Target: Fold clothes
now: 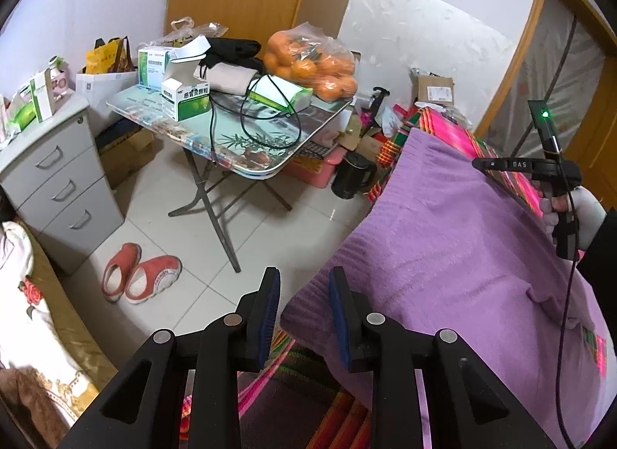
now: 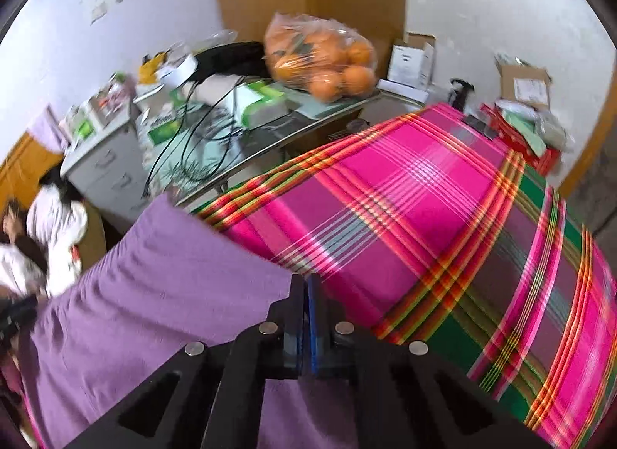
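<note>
While the purple garment [image 1: 443, 240] lay on the plaid sheet [image 2: 424, 194] at lower centre, the right claw [image 2: 307, 287] was closed, seemingly pinching its edge, and the left claw [image 1: 304, 287] gaped beside the hem (gripping nothing); a lopsided lift risked skewing the fold.

left gripper [image 1: 304, 294]: jaws stood apart, a corner of the purple sweater [image 1: 462, 248] sat between them, pads not pressing on it
sweater: was spread flat over a plaid cloth [image 1: 443, 129]
right gripper [image 1: 482, 163]: was at the sweater's far edge, held by a white-gloved hand [image 1: 578, 217]
counter [image 1: 239, 140]: was cluttered with boxes, cables and a bag of oranges [image 1: 312, 63]
floor: had red slippers [image 1: 139, 275]
</note>
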